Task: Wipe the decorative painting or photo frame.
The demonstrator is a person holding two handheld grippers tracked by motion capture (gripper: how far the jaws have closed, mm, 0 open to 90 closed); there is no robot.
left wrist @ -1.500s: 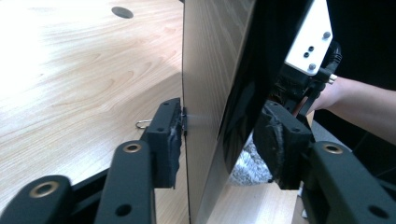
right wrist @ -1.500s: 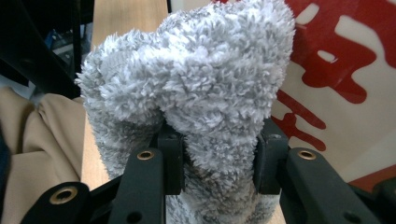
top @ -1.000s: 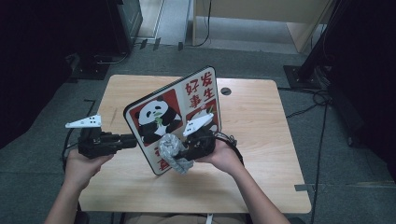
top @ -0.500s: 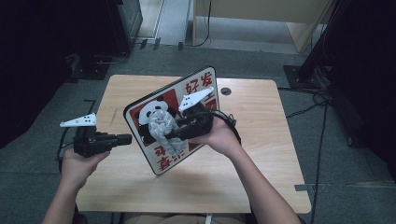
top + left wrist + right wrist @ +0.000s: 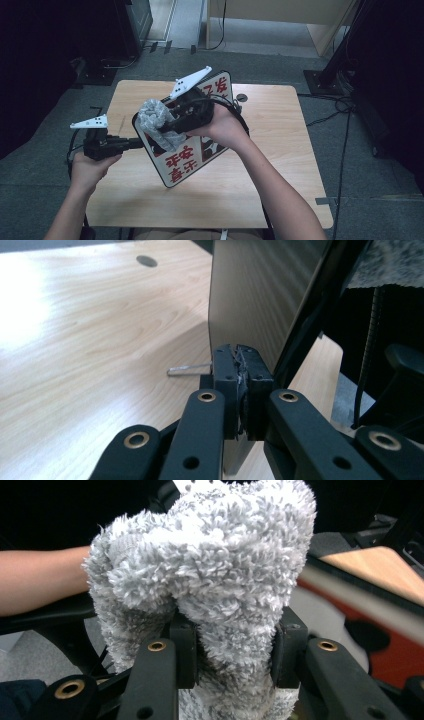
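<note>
A picture board [image 5: 185, 160] with pandas and red characters stands tilted on the wooden table [image 5: 280, 165]. My left gripper [image 5: 134, 144] is at the board's lower left edge; its jaws have just been closing. In the left gripper view that gripper [image 5: 241, 370] is shut on the thin edge of the board [image 5: 255, 295]. My right gripper [image 5: 170, 125] is raised at the board's upper left and is shut on a fluffy grey cloth [image 5: 157, 120]. In the right gripper view the cloth [image 5: 210, 565] bulges between and above the jaws of the right gripper [image 5: 232, 640], with the board [image 5: 380, 625] behind.
A round cable hole [image 5: 242, 98] lies in the table behind the board. A small metal pin [image 5: 187, 370] lies on the wood near the board's foot. Cables [image 5: 345, 105] and dark stands sit on the floor to the right and behind.
The right gripper has risen with the cloth, from the board's lower part to its upper left edge. The left hand has stayed at the board's left edge.
</note>
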